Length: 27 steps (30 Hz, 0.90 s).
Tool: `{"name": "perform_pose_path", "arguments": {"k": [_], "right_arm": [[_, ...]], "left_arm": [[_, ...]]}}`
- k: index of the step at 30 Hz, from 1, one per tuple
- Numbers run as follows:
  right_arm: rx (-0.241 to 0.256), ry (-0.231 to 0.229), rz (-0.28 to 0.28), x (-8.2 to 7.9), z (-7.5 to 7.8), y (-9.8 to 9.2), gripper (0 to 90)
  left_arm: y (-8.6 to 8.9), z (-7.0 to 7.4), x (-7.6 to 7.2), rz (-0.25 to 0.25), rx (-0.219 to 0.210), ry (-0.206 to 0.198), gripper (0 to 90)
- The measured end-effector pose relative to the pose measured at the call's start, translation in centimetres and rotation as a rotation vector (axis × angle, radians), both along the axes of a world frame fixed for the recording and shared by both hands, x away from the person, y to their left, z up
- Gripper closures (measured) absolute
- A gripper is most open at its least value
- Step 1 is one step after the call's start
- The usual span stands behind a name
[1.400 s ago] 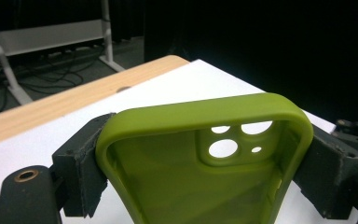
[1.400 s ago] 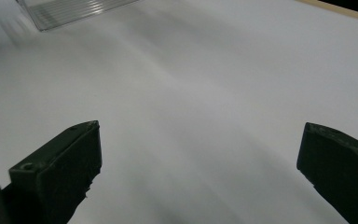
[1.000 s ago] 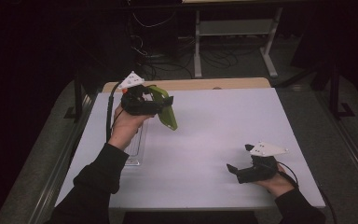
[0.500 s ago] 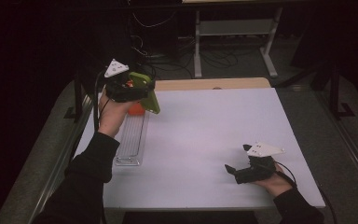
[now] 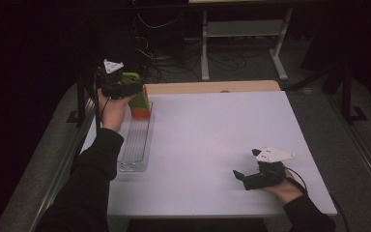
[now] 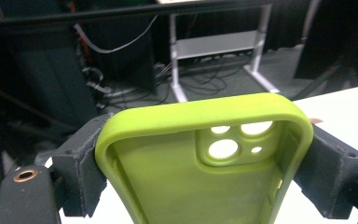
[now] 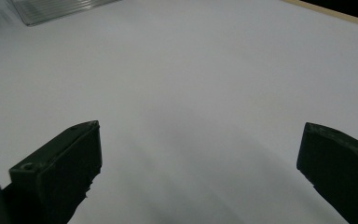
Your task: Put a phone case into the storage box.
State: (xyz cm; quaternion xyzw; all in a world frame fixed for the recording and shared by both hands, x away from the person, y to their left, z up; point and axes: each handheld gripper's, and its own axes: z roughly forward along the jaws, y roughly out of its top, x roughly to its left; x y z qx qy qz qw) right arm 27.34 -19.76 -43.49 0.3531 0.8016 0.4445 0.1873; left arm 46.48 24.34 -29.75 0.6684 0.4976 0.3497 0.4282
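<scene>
Sitting clamped between left tongs (image 6: 200, 186): green phone case (image 6: 186, 182).

This looks like a lab or test room set up for recording, not a home. A plain white bench (image 5: 212, 145) stands in a dark room with black surroundings. Behind it, loose cables (image 5: 174, 63) lie tangled on a grey floor (image 5: 314, 96), beside the white metal legs of another table frame (image 5: 241, 43). A dark cabinet or equipment case (image 6: 116, 46) stands at the back in the left gripper view. Each hand-held gripper carries a trailing cable and a grey three-cornered plate (image 5: 275, 154), the kind of fitted gear found in a research space.
</scene>
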Motion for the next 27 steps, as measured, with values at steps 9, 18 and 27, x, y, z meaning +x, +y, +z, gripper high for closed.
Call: {"name": "perform_pose_path", "arguments": {"k": [9,18,27], "right_arm": [[0.013,0.001,0.001,-0.1,0.2,0.0,0.0],[0.011,-0.006,0.001,-0.2,0.2,-0.1,0.0],[0.008,-0.009,0.000,-0.1,0.2,-0.1,0.0]], "left_arm": [[-0.6,-2.4,2.1,0.095,0.033,0.077,14.1],[-0.9,-5.0,2.8,0.152,0.080,0.145,13.9],[-1.0,-6.7,3.0,0.148,0.092,0.173,13.6]]}}
